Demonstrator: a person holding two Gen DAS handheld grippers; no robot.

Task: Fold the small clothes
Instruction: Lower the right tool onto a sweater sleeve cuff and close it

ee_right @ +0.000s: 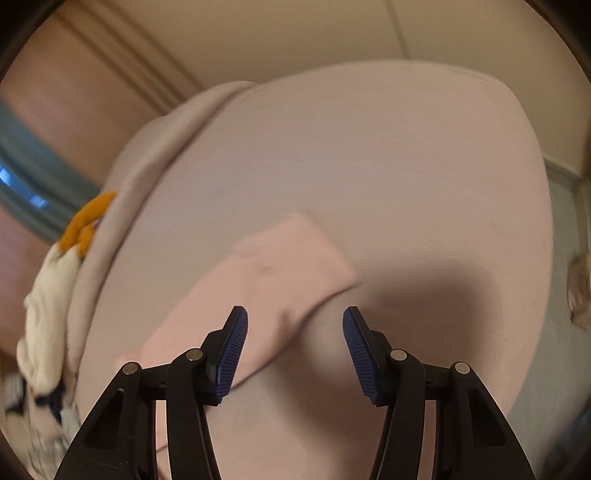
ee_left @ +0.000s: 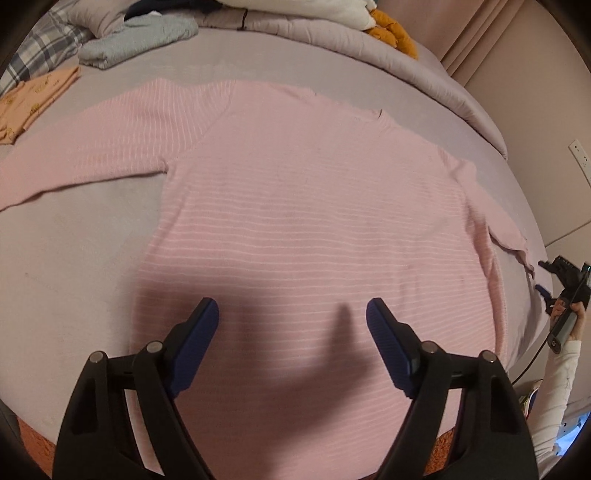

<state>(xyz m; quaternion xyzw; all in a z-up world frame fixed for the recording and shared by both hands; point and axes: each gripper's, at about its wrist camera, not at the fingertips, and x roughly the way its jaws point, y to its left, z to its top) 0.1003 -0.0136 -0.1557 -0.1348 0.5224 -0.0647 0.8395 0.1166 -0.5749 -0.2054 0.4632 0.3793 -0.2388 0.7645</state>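
Pink sweater (ee_left: pixel 295 206) lies flat, soft and limp; both the left gripper (ee_left: pixel 291 317) and right gripper (ee_right: pixel 295 325) gape empty; its blurred sleeve cuff (ee_right: pixel 295 251) probably offers the best hold.

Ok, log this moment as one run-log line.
stage: pre-fold | pink striped sweater: flat on bed, sleeves out | left tongs: open, above hem | right tongs: open, over right sleeve, no grasp

- A mauve bed sheet (ee_left: pixel 85 258) is filling the frame's centre.
- Pink curtains (ee_left: pixel 480 33) are hanging upper right.
- A wall socket (ee_left: pixel 580 155) is showing far right.
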